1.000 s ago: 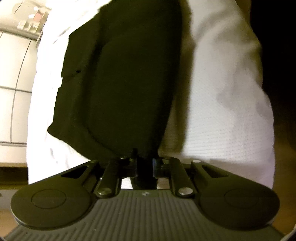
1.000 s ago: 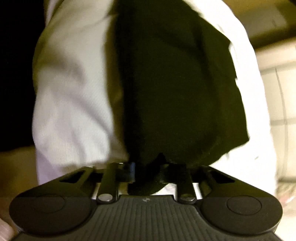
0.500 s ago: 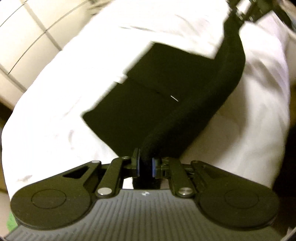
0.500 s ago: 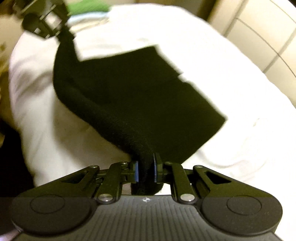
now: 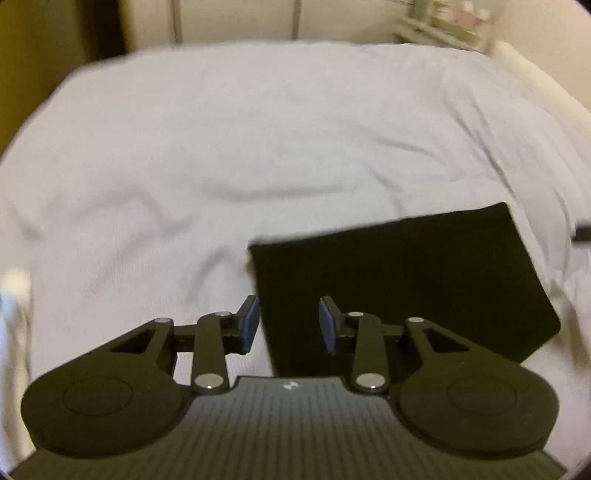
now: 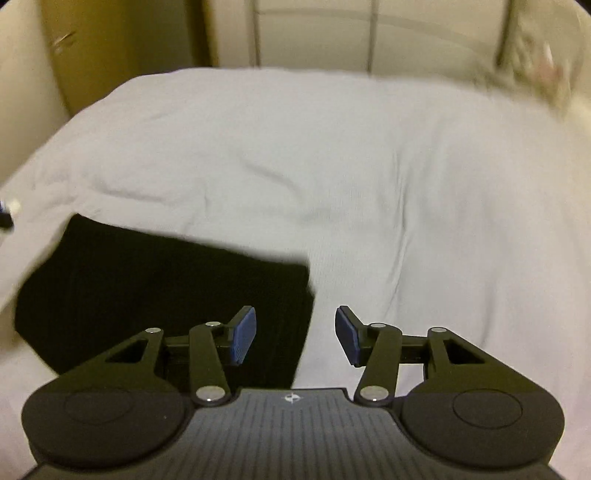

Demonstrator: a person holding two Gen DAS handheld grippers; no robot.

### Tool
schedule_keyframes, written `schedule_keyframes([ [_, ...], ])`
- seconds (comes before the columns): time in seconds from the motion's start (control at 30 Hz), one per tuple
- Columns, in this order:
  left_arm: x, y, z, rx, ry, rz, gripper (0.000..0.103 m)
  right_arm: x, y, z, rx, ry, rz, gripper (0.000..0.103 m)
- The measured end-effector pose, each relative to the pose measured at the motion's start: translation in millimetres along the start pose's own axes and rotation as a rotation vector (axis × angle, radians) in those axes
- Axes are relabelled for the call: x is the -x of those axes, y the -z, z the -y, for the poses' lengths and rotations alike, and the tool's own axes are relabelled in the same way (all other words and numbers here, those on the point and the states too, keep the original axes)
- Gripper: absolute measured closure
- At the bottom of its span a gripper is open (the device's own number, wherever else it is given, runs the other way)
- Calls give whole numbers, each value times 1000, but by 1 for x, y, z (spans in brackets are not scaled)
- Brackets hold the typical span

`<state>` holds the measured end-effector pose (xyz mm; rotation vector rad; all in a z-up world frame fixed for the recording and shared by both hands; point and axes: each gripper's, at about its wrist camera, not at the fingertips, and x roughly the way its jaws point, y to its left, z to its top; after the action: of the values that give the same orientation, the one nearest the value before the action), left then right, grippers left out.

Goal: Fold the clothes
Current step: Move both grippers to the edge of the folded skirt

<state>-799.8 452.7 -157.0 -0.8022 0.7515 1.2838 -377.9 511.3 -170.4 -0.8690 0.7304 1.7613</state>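
Observation:
A black garment lies folded into a flat rectangle on the white bedsheet. In the left wrist view my left gripper hovers over the garment's near left corner, jaws opening, blue pads apart with nothing pressed between them. In the right wrist view the same black garment fills the lower left, and my right gripper hangs over its right edge, jaws opening and wider apart, gripping nothing. A sliver of the other gripper shows at each frame's side edge.
The white sheet covers a bed with soft wrinkles. Pale cupboard doors stand behind the bed. A cluttered shelf sits at the far right. A dark yellowish wall is at the back left.
Both grippers let go of the black garment's fold and opened. Both rolled upright and lifted back. The garment now lies flat and folded on the sheet.

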Motion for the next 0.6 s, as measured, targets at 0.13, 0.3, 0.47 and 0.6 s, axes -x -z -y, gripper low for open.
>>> schedule_keyframes([
  [0.13,-27,10,-2,44,3,-55,69,-18,27,9,-103,-34,-90,52],
  [0.3,-41,38,-4,102,-10,-109,66,-47,45,7,-206,-69,-150,48],
  [0.47,-42,70,-13,211,31,-161,57,-65,64,9,-273,-83,-175,46],
  [0.6,-50,89,-11,246,66,-207,70,-74,87,14,-368,-120,-174,45],
])
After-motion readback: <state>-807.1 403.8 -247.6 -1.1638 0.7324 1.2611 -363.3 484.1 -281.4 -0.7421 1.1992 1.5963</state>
